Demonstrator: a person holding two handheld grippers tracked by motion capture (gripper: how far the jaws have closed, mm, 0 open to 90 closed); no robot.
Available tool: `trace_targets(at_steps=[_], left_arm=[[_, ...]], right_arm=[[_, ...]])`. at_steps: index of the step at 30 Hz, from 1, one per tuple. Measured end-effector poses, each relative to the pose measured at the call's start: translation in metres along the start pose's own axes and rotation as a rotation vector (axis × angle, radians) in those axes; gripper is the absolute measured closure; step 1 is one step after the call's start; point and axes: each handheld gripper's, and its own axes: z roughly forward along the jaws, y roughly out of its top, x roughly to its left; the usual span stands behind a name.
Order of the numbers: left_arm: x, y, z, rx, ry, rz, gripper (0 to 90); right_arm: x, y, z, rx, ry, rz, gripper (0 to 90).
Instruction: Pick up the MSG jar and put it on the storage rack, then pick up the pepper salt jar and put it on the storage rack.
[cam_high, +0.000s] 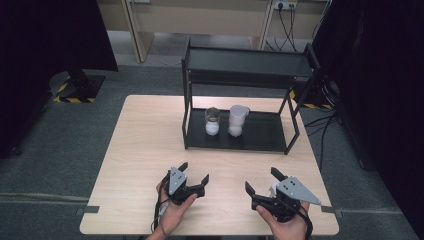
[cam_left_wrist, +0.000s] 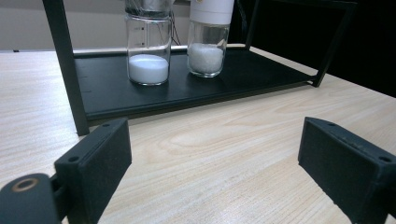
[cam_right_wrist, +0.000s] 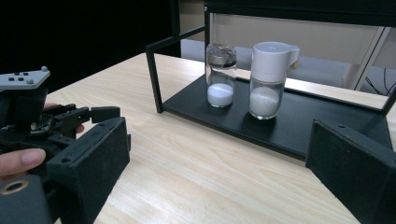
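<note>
Grippers (cam_high: 192, 176) (cam_high: 260, 181) resting agape on bench (cam_high: 140, 150) | jars (cam_high: 212, 121) (cam_high: 238, 120) standing close on shelf (cam_high: 265, 135) | risking knocking neighbour, hitting post.

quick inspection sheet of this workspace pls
surface: light wooden table, bare around the rack
job's things: glass jar with metal lid and white-capped shaker, both part full of white powder, upright side by side on lower shelf of black rack
clutter: nothing seen
grippers: left tool and right tool open, holding nothing, short of the rack
cables: black leads on floor at right; plugs at wall socket
surroundings: grey carpet, dark screens either side
</note>
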Motion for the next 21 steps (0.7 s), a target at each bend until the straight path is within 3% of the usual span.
trace_targets(at_steps=[6, 21], left_arm=[[0.0, 0.0, 0.0, 0.0, 0.0, -0.002, 9.1], [-0.001, 0.0, 0.0, 0.002, 0.001, 0.006, 9.1]], right_arm=[[-0.004, 0.0, -0.011, -0.007, -0.013, -0.015, 6.4], [-0.022, 0.002, -0.039, -0.022, -0.103, -0.018, 6.2]])
